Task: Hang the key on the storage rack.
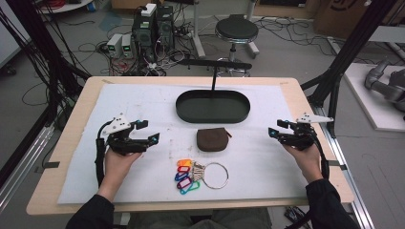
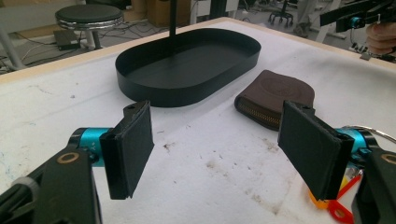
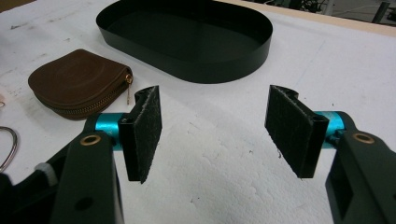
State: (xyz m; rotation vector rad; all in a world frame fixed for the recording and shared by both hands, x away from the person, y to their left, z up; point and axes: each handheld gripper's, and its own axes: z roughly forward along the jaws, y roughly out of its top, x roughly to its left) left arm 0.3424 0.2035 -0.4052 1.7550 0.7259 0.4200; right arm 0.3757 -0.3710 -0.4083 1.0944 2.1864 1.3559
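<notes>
Both sets of fingers stand wide apart and hold nothing: the left gripper (image 1: 145, 131) near the table's left edge, the right gripper (image 1: 279, 129) near its right. The brown pouch (image 1: 213, 139) lies mid-table, before the black tray (image 1: 213, 106). A one-sided grab could slide the pouch onto the key ring (image 1: 216, 175).

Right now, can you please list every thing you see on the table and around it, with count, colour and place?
tray: 1, black, oval, far middle of the mat
pouch: 1, brown, zipped, just in front of the tray
key tags: several, mixed colours, on a metal ring, near edge
mat: 1, white, covers the table
stool: 1, black, behind the table
left hand-held gripper: open, left side
right hand-held gripper: open, right side
</notes>
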